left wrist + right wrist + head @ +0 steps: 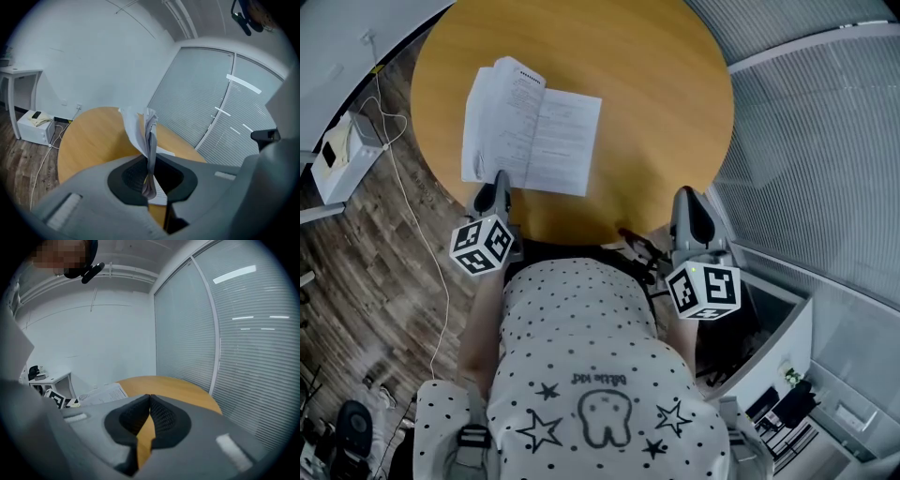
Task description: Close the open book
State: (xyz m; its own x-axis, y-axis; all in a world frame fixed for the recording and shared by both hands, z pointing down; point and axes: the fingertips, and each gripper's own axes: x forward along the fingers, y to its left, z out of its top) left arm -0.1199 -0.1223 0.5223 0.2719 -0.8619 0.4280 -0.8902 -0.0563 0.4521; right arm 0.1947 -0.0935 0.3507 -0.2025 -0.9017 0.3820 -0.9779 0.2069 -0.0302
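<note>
Since the book (534,131), open on the table's (656,94) near left, looks thin, light and floppy, its pages (140,129) bend in the left gripper's (150,174) tight near-edge pinch, probably a fair hold. The right gripper (149,405) is closed and empty.

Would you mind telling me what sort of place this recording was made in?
Probably an office or small meeting room: a round wooden table, tall glazed walls covered with blinds, and a white desk against a plain wall.
</note>
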